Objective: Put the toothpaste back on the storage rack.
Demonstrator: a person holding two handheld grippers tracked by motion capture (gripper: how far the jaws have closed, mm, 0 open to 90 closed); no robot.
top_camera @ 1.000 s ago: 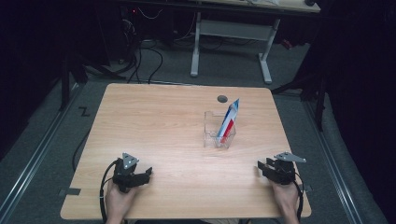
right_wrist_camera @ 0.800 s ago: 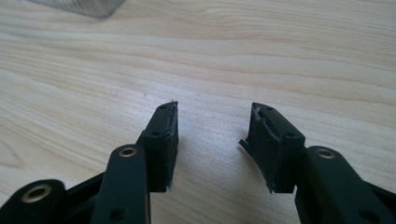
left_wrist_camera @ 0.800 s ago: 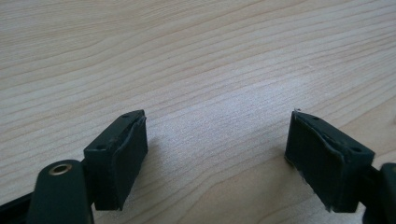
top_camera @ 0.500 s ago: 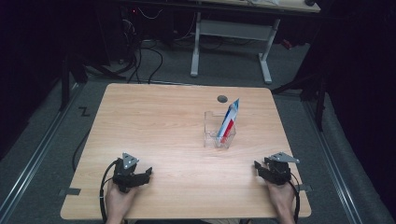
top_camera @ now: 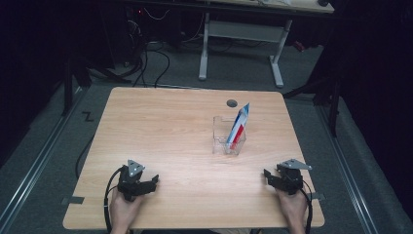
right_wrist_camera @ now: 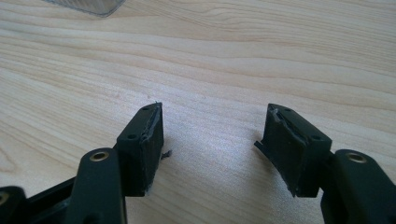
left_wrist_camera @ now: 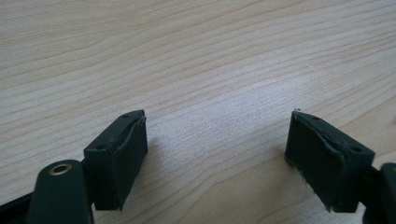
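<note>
One red, white and blue tube (top_camera: 239,127) is standing in a clear holder (top_camera: 229,142) mid-table, leaning up and right. Left gripper (top_camera: 152,182) is sitting with jaws apart; right gripper (top_camera: 267,175) has just been opening, nothing between its jaws.

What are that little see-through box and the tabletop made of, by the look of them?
The box looks like clear hard plastic, perhaps acrylic: the wood shows straight through its walls and its edges catch light. The table looks like pale wood or a wood-look laminate: long grain lines run across a smooth, matte top.
</note>
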